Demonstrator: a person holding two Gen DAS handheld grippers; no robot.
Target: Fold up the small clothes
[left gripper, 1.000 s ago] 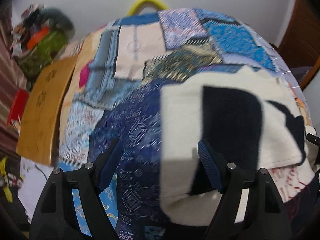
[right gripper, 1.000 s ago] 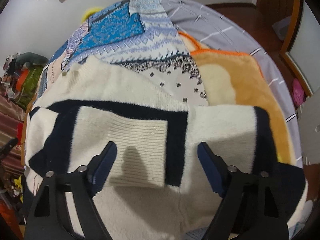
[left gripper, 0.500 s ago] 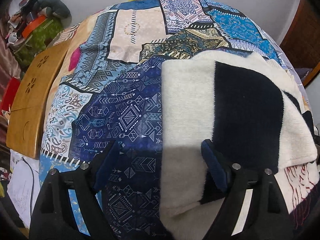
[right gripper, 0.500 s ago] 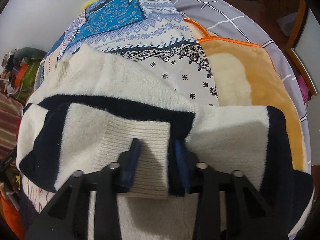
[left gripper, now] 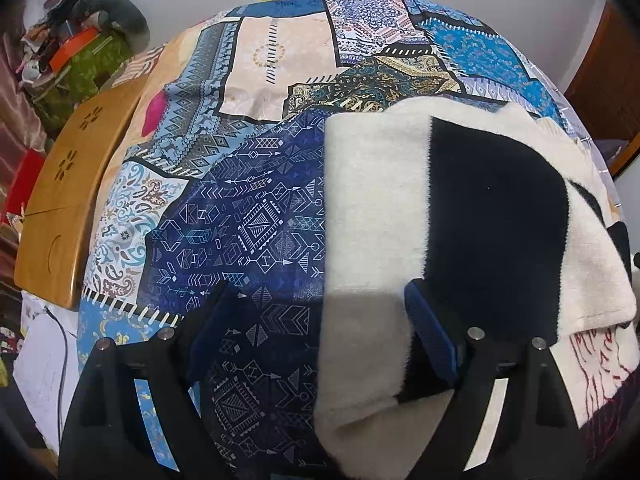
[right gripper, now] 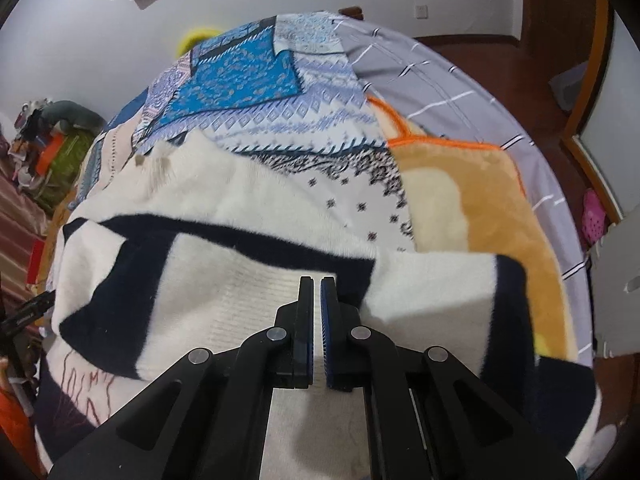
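Note:
A cream sweater with navy bands (left gripper: 400,208) lies on a patchwork bedspread (left gripper: 248,216). In the left wrist view its folded left edge runs down between the jaws. My left gripper (left gripper: 316,320) is open, one finger over the bedspread and one over the navy band. In the right wrist view the sweater (right gripper: 224,208) fills the foreground, with a ribbed cuff (right gripper: 256,300) folded over the body. My right gripper (right gripper: 317,292) is shut at the cuff's right edge; the pads are almost together and whether fabric sits between them is hidden.
A wooden folding board (left gripper: 60,200) leans at the bed's left edge, with cluttered bags (left gripper: 76,60) behind it. An orange plush blanket (right gripper: 480,208) and grey sheet (right gripper: 440,80) lie to the right of the sweater. A second printed garment (right gripper: 80,392) shows under the sweater.
My right gripper has closed from wide open to shut at the ribbed cuff. My left gripper stayed open and the view steadied, slightly lower over the sweater edge.

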